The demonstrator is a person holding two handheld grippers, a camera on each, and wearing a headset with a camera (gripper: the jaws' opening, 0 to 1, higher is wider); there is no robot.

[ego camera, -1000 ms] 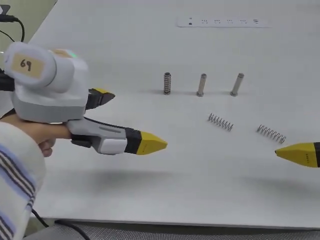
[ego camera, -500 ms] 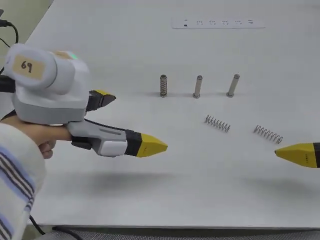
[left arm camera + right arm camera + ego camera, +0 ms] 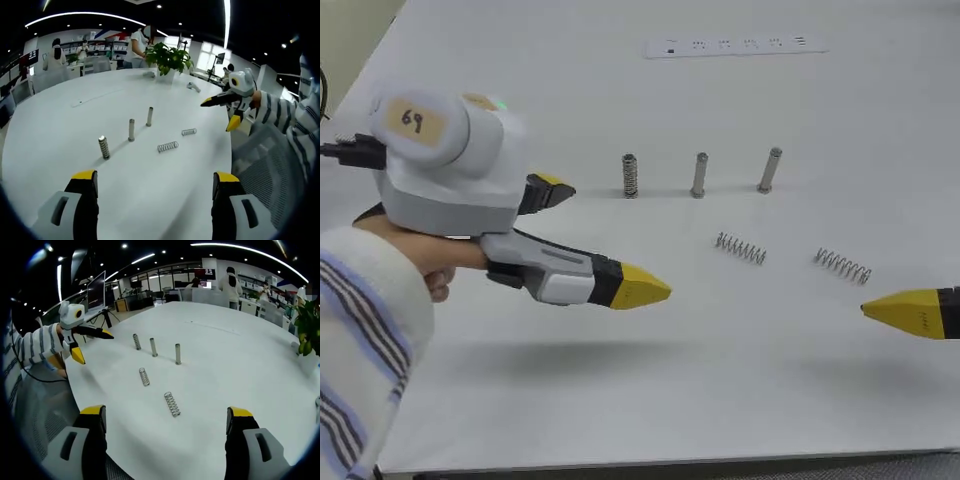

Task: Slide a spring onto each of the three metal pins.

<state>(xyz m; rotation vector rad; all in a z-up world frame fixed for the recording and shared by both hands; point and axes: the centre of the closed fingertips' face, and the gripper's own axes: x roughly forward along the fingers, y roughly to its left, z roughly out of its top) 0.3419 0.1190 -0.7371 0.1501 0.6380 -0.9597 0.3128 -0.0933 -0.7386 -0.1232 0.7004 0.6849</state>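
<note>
Springs: first spring (image 3: 630,176) is on the left pin (image 3: 629,158); middle spring (image 3: 740,249) and right spring (image 3: 841,266) lie on the bench (image 3: 570,400). Left gripper (image 3: 156,177) and right gripper (image 3: 166,412) have fingers spread wide.

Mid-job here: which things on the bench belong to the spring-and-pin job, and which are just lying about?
Part of the job:
left pin with spring, already fitted
middle pin, bare
right pin, bare
nearer loose spring
outer loose spring

Just lying about:
power strip
potted plant
</note>
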